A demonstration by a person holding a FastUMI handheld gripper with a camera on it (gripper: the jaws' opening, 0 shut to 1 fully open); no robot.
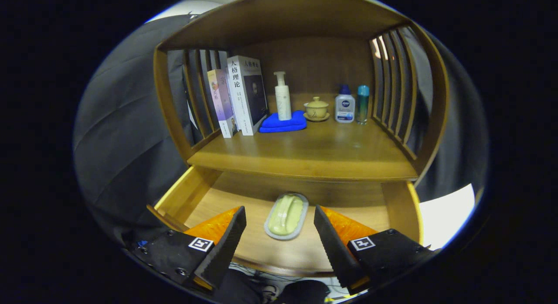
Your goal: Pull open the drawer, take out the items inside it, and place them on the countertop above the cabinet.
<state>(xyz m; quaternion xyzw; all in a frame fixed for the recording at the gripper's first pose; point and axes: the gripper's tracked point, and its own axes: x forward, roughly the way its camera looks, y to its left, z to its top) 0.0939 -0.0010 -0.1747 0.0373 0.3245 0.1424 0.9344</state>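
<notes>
**Drawer open, gripper poised above the soap**

The wooden drawer (192,195) stands pulled out under the cabinet's countertop (305,153). The gripper (279,230) tilts downward over it, fingers spread wide. Between them, untouched, lies the pale green soap bar in its clear oval dish (286,215).

The drawer (287,247) stands pulled open, and a pale green soap in a clear dish (286,215) lies on its floor between the spread fingers (226,238) of the gripper (279,216), touching neither. On the surface (305,153) above stand books (239,99), a pump bottle (282,97) on a blue cloth (283,123), a lidded cup (316,108) and two small bottles (352,104).
</notes>
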